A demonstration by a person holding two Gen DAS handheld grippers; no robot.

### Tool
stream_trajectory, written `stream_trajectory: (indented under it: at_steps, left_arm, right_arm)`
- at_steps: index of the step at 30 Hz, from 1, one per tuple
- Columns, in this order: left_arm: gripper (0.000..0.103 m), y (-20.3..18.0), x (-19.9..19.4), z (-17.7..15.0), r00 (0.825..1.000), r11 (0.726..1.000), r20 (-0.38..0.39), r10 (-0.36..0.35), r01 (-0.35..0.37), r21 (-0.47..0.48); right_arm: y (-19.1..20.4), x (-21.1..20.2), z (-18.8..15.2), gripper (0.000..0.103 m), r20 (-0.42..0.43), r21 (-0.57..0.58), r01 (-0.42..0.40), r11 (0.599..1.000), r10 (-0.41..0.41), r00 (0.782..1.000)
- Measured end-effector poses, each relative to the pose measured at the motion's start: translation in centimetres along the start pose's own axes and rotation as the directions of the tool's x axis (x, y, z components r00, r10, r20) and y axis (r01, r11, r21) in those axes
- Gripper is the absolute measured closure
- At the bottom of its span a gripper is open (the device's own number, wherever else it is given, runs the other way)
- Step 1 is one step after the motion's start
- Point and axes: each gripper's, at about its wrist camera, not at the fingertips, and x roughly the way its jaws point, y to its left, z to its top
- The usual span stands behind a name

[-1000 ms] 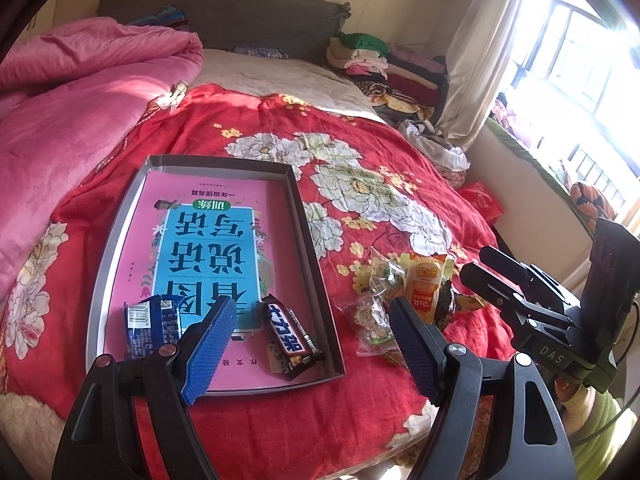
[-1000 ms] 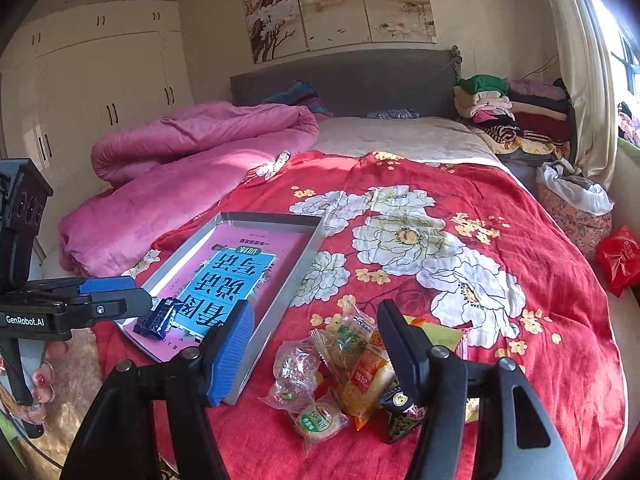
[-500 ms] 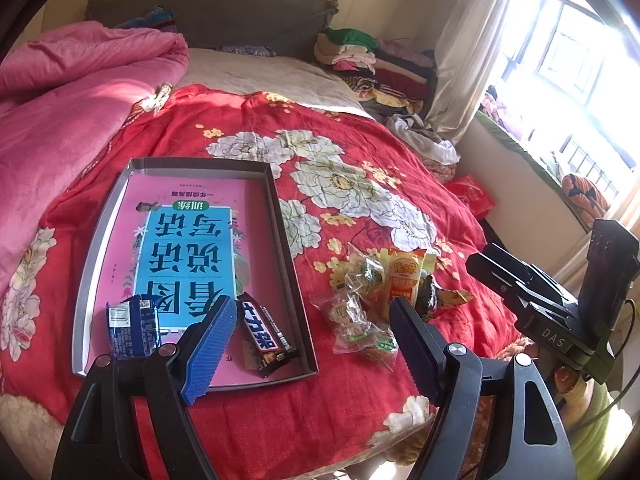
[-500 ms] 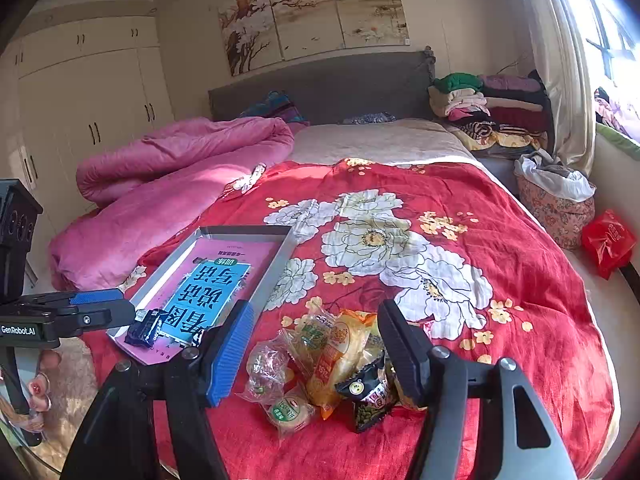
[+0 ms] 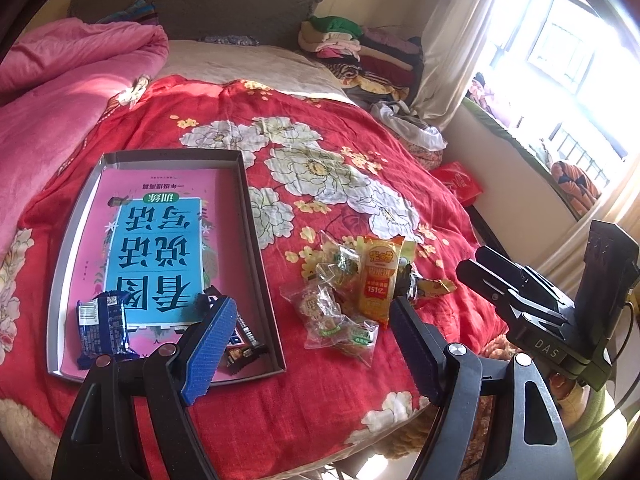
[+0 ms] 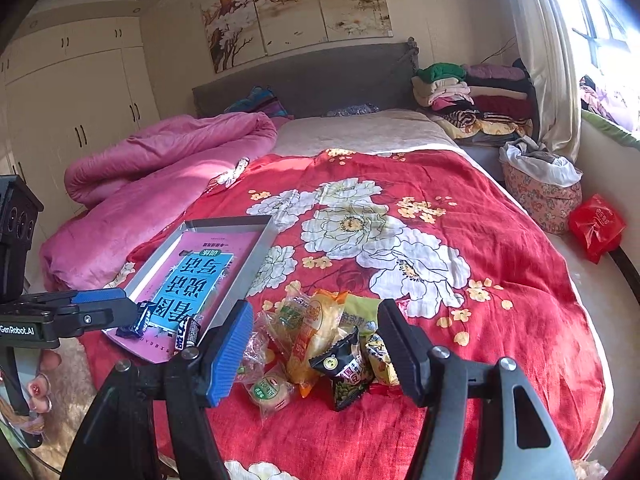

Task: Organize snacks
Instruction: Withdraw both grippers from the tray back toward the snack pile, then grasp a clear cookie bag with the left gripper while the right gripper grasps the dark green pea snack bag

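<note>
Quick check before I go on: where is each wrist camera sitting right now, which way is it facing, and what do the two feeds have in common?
Left wrist: on the left tool, angled down over the tray; own open fingers show, right tool at right.
Right wrist: on the right tool, over the snack pile, facing the headboard; own open fingers show, left tool at left.
Shared: tray, snack pile, red blanket.

We see a red floral bedspread [image 6: 400, 208] beside a rumpled pink duvet [image 6: 160, 168], under a grey headboard [image 6: 312, 80]. Folded clothes [image 6: 472, 92] are stacked near the curtain [image 5: 452, 40], and white wardrobes [image 6: 72, 100] line the wall.
</note>
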Motion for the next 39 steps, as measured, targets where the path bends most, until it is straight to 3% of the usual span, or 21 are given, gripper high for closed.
stream_trajectory:
  at_steps: [14, 31, 39]
  left_arm:
    - [0.023, -1.4, 2.3, -0.3, 0.998, 1.000, -0.064, -0.014, 0.015, 0.027]
    - [0.023, -1.8, 6.0, -0.2, 0.987, 0.999, -0.156, -0.050, 0.051, 0.004]
    - [0.024, -2.0, 8.0, 0.1, 0.980, 0.999, -0.198, -0.034, 0.035, 0.000]
  right_arm:
    - [1.0, 0.8, -1.4, 0.039, -0.066, -0.113, 0.052, 0.992, -0.059, 0.996]
    - [0.8, 2.9, -2.4, 0.039, -0.165, -0.122, 0.015, 0.992, -0.035, 0.986]
    - [1.1, 4.1, -2.9, 0.039, -0.215, -0.146, -0.008, 0.989, -0.024, 0.976]
